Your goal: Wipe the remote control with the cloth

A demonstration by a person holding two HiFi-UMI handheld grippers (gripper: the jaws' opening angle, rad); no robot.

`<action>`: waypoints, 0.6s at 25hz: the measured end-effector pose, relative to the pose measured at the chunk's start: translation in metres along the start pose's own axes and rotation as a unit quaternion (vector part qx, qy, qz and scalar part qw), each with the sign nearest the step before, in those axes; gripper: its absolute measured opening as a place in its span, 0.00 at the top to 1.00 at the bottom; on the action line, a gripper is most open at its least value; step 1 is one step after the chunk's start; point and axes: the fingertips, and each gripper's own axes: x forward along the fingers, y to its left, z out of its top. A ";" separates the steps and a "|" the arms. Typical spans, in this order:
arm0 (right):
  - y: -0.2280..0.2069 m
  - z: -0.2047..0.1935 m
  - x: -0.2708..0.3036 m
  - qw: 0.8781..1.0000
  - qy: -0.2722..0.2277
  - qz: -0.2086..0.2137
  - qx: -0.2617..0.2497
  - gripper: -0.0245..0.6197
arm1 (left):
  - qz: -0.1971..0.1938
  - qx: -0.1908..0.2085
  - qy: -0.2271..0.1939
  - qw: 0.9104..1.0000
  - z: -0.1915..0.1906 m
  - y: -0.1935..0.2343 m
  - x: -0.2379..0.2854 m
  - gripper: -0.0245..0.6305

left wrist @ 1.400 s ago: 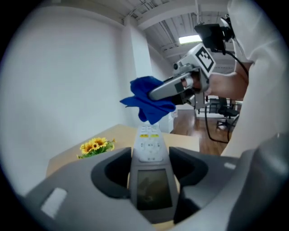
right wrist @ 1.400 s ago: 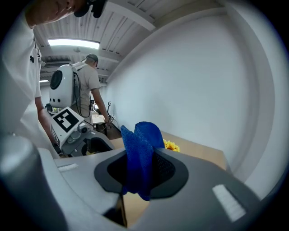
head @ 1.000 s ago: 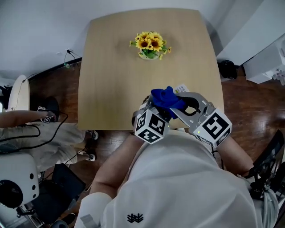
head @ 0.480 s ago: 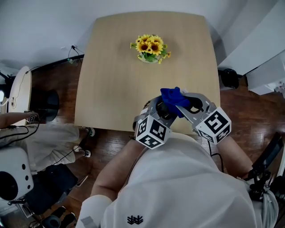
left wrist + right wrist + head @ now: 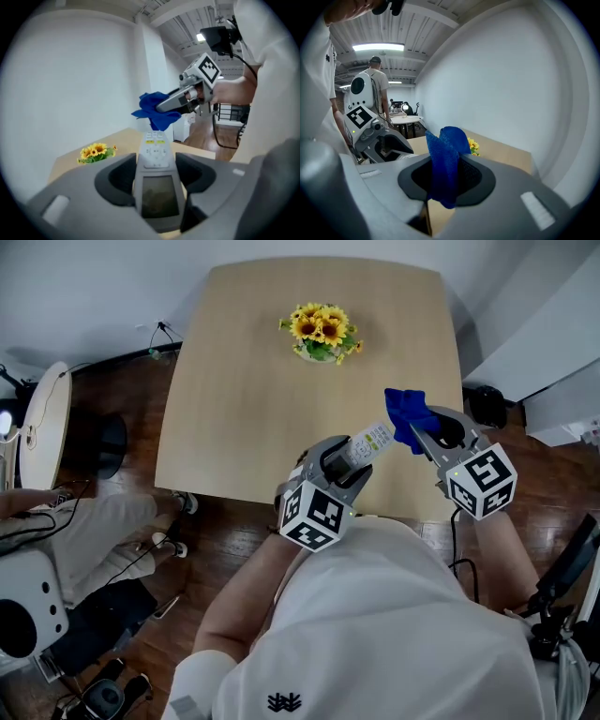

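My left gripper (image 5: 345,457) (image 5: 154,180) is shut on a white remote control (image 5: 368,443) (image 5: 155,159), held above the near edge of the wooden table (image 5: 244,409); its button end sticks out forward. To its right, my right gripper (image 5: 422,432) (image 5: 443,176) is shut on a bunched blue cloth (image 5: 405,411) (image 5: 446,161). The cloth hangs in the air just right of the remote's tip, apart from it. In the left gripper view the cloth (image 5: 156,109) shows just beyond the remote's far end.
A bunch of sunflowers (image 5: 320,332) stands at the table's far middle. A white cabinet (image 5: 553,343) is at the right, a black bag (image 5: 485,402) on the floor beside it. Another person's leg (image 5: 66,535) and a white machine (image 5: 28,615) are at the left.
The right gripper has swung to the right with the blue cloth, off the remote. The remote's button end now shows bare. The left gripper has hardly moved.
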 end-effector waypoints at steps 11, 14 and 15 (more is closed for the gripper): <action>0.131 0.041 0.016 0.988 -0.050 0.143 -0.023 0.83 | -0.009 0.001 0.012 1.000 -0.011 0.000 -0.011 0.54; 0.176 0.034 0.020 0.982 -0.039 0.182 -0.016 0.83 | -0.010 0.002 0.011 1.000 -0.017 -0.002 -0.026 0.54; 0.185 0.029 0.022 0.982 -0.034 0.185 -0.009 0.83 | -0.011 0.002 0.012 1.000 -0.020 -0.004 -0.031 0.54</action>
